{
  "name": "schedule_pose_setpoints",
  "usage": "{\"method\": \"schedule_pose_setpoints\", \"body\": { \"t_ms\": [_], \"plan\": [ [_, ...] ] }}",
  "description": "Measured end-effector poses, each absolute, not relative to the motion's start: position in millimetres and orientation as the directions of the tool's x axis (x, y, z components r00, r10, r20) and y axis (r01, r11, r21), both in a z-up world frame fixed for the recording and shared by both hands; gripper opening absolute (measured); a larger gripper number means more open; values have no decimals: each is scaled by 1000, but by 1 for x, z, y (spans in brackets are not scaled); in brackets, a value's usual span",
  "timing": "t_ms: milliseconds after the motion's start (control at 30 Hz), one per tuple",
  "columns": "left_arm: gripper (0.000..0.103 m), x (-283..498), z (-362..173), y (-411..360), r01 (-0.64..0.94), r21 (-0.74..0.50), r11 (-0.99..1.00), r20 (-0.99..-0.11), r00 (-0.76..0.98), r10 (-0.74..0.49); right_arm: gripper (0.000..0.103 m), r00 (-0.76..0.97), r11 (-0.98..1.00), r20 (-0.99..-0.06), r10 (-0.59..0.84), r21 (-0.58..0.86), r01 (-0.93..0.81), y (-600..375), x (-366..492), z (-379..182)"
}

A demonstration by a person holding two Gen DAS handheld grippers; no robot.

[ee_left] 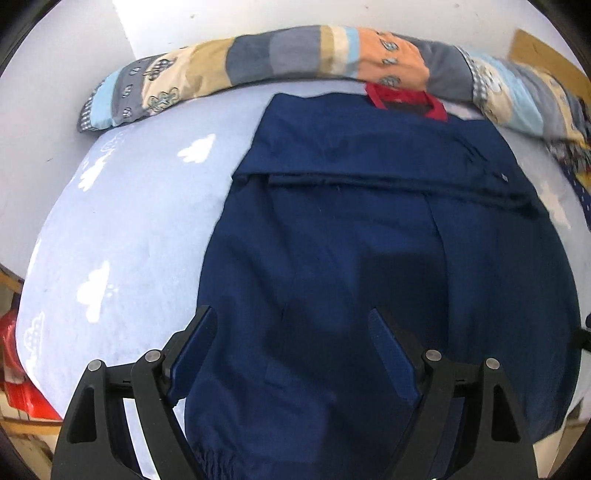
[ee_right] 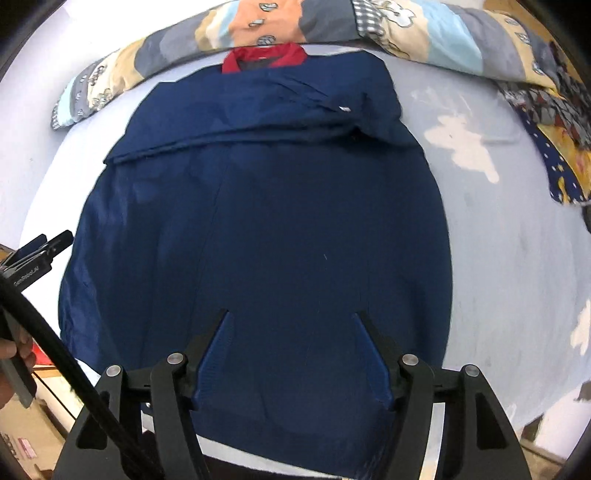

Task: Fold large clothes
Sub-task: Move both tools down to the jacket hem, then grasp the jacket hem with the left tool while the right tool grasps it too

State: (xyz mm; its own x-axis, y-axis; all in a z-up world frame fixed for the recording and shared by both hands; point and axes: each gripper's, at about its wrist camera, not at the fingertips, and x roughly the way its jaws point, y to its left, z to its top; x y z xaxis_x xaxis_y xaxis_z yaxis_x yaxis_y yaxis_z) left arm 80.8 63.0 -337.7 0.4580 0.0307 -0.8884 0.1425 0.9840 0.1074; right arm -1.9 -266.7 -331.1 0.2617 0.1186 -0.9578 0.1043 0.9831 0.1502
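Observation:
A large navy blue jacket [ee_left: 369, 229] with a red collar [ee_left: 402, 96] lies flat on a light blue bed sheet [ee_left: 129, 229], collar at the far end, sleeves folded across the chest. My left gripper [ee_left: 291, 314] is open and empty above the jacket's near left hem. My right gripper [ee_right: 291, 314] is open and empty above the near hem of the jacket [ee_right: 277, 221]. The red collar [ee_right: 264, 55] shows at the top. The left gripper [ee_right: 55, 240] also shows at the left edge of the right wrist view.
A patchwork quilt [ee_left: 295, 51] is rolled along the far side of the bed and also shows in the right wrist view [ee_right: 406, 29]. A red object [ee_left: 18, 369] sits beside the bed at the left. A patterned cloth [ee_right: 554, 147] lies at the right.

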Motion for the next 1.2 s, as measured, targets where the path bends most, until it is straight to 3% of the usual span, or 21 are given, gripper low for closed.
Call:
{"method": "schedule_pose_setpoints", "body": {
  "t_ms": [567, 1000, 1033, 1100, 1200],
  "plan": [
    [83, 71, -365, 60, 168, 124, 978, -958, 279, 73, 72, 236, 969, -955, 178, 211, 125, -254, -12, -335],
    [83, 36, -380, 167, 55, -48, 997, -979, 194, -58, 72, 112, 966, -979, 169, 187, 179, -294, -60, -369],
    [81, 34, -384, 172, 49, -47, 998, -980, 189, -56, 72, 107, 963, -979, 171, 189, 193, -298, -64, -372],
    [65, 29, -394, 181, 51, -54, 997, -983, 174, -62, 72, 102, 958, -981, 167, 186, 220, -309, -71, -375],
    [57, 23, -408, 190, 22, -85, 996, -986, 143, -88, 72, 87, 952, -984, 158, 175, 250, -322, -79, -380]
  ]
}}
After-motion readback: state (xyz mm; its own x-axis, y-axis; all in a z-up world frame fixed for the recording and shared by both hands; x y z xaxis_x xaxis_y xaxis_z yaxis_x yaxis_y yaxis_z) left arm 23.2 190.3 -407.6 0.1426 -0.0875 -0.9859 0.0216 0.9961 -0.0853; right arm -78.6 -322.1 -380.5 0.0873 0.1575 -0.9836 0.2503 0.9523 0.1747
